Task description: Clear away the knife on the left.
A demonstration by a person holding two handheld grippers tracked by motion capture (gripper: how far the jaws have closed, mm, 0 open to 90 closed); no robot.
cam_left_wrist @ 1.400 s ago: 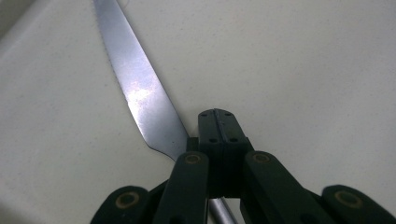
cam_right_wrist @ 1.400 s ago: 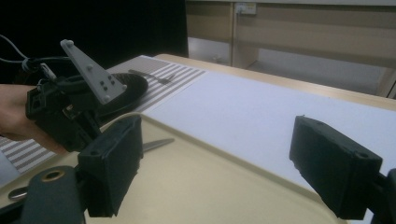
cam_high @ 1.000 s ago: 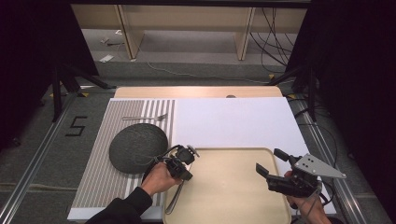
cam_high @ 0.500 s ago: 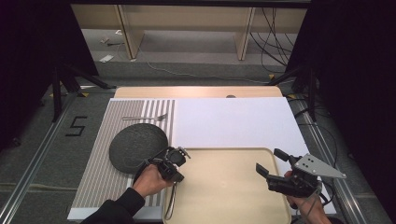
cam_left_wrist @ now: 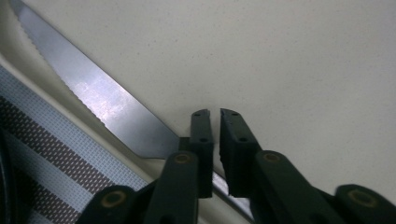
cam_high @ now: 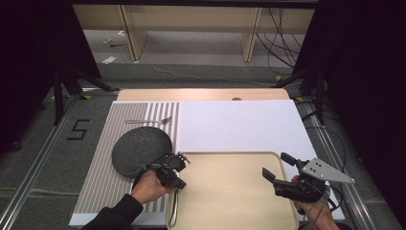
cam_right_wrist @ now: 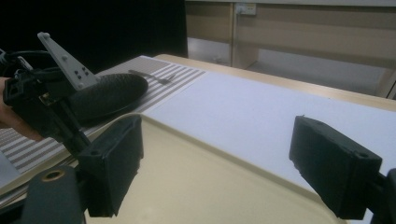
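Left gripper (cam_left_wrist: 214,112) low over left edge of beige tray (cam_high: 249,211), jaws pinched nearly together, seemingly clamping knife (cam_left_wrist: 100,105) near handle end; grip itself hidden behind jaws. Knife lies along tray's left rim, serrated blade beside striped mat (cam_high: 103,158). Right gripper (cam_high: 277,167) wide apart, over tray's right side. Dark plate (cam_high: 139,148) on mat.

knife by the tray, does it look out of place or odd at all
Yes. The knife lies along the left edge of the tray, held by the left tongs, away from the fork and the dark plate on the striped mat.
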